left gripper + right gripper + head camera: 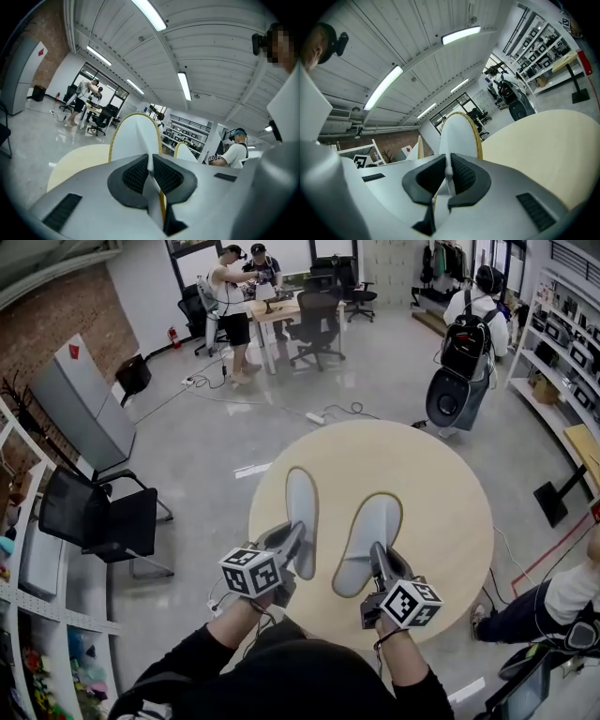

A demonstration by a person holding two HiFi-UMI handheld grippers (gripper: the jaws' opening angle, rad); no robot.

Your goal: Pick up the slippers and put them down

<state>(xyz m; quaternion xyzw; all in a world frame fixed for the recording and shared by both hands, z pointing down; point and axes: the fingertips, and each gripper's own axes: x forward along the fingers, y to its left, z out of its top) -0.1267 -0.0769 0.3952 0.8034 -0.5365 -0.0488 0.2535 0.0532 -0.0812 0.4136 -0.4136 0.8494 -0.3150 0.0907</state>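
Two pale grey-white slippers are over the round beige table (441, 512). My left gripper (298, 538) is shut on the heel of the left slipper (301, 512), whose flat sole stands up edge-on past the jaws in the left gripper view (133, 138). My right gripper (377, 557) is shut on the heel of the right slipper (368, 538), which likewise rises from the jaws in the right gripper view (457, 133). A yellowish rim edges each sole. The other slipper (185, 151) shows just beyond, to the right, in the left gripper view.
A black office chair (98, 517) stands left of the table beside shelving (37, 615). A seated person's leg (525, 610) is close to the table's right edge. Further back are a person with a backpack (473, 329), desks, chairs and floor cables.
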